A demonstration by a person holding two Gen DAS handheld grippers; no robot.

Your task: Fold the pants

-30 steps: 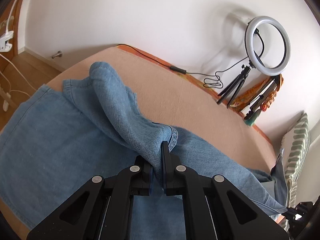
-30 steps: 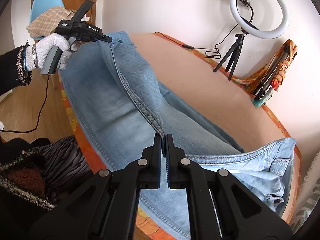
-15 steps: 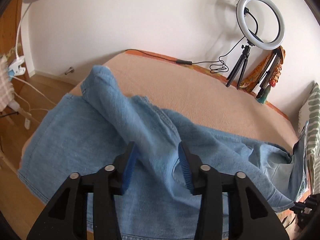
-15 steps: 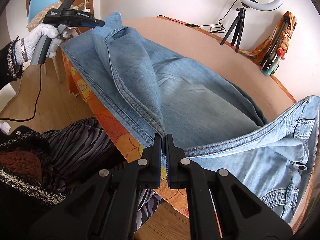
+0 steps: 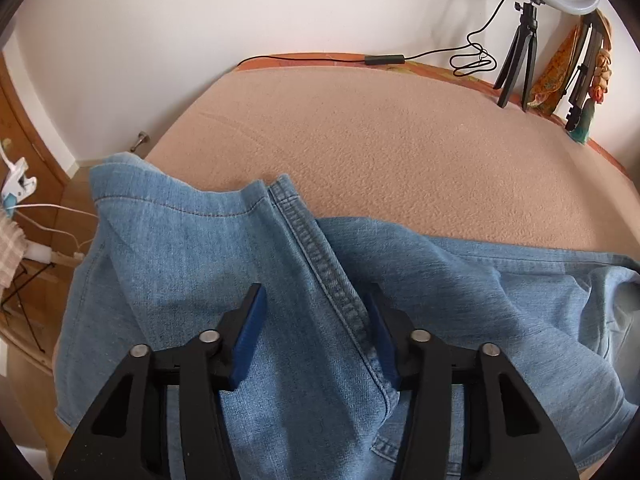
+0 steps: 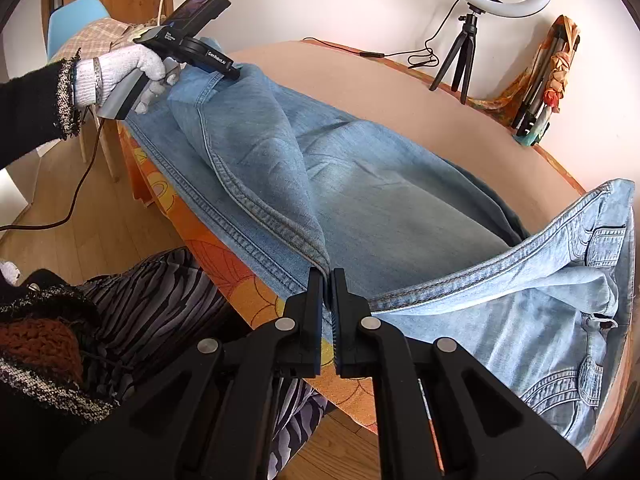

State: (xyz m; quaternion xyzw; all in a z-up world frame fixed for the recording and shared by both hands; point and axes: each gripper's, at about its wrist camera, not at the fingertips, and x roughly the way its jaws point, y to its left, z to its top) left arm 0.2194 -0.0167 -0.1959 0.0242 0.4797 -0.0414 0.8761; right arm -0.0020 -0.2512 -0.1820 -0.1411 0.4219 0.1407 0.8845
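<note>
Light blue jeans (image 5: 192, 264) lie along the near edge of the peach-covered table (image 5: 400, 152). My left gripper (image 5: 316, 300) is open, its jaws straddling the seam of the leg hem below it, gripping nothing. In the right wrist view the jeans (image 6: 360, 192) stretch from the hem at far left to the waistband (image 6: 580, 248) at right. My right gripper (image 6: 329, 276) is shut on the jeans' side seam at the table's near edge. The left gripper (image 6: 236, 74) shows there over the hem, held by a white-gloved hand.
A ring light on a tripod (image 6: 468, 40) and a cable (image 5: 440, 56) stand at the table's far edge, with folded tripods (image 6: 540, 96) beside them. An orange patterned cloth (image 6: 224, 264) hangs off the near edge. A blue chair (image 6: 76, 16) stands at far left. My lap is below.
My left gripper opened and let go of the leg hem, which dropped flat onto the lower leg. The right gripper stayed shut on the seam and moved toward the table's near edge.
</note>
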